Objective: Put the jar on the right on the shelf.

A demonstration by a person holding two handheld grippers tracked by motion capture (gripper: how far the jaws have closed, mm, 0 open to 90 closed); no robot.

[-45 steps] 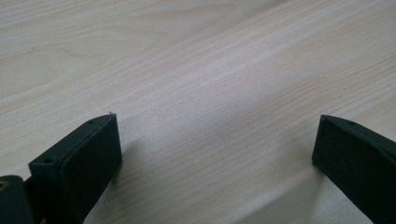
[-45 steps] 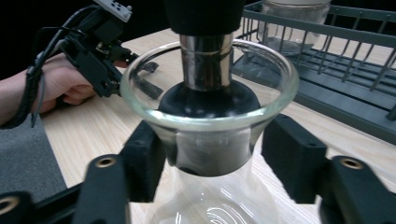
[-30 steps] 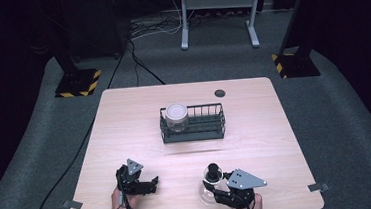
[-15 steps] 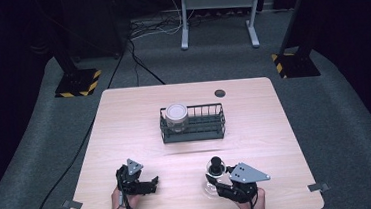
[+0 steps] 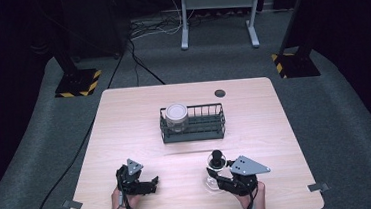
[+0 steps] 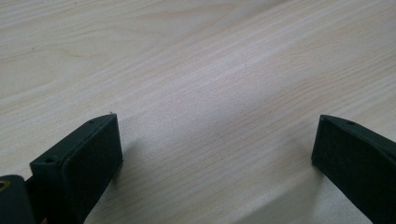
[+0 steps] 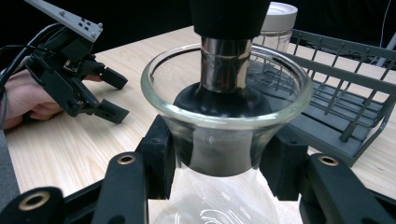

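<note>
A clear glass carafe [image 5: 211, 183] with a black stopper [image 5: 218, 157] stands near the table's front edge, right of centre. My right gripper [image 5: 213, 178] is shut on its neck. In the right gripper view both pads [image 7: 159, 154] press the glass carafe [image 7: 219, 200] just under its flared rim, below the stopper [image 7: 229, 56]. My left gripper [image 5: 153, 184] rests at the front left, open and holding nothing. Its jaws stand wide apart over bare wood in the left gripper view [image 6: 219, 149]. The left gripper [image 7: 119, 95] also appears off to the left in the right gripper view.
A dark wire basket [image 5: 196, 137] sits mid-table with a white-lidded jar [image 5: 176, 112] in its left end; both the basket [image 7: 336, 93] and the jar [image 7: 280, 11] lie just beyond the carafe. A dark cable hole [image 5: 219, 93] marks the far side of the table [image 5: 125, 129].
The right gripper and the carafe have shifted slightly up the picture, away from the front edge. The left gripper has stayed put.
</note>
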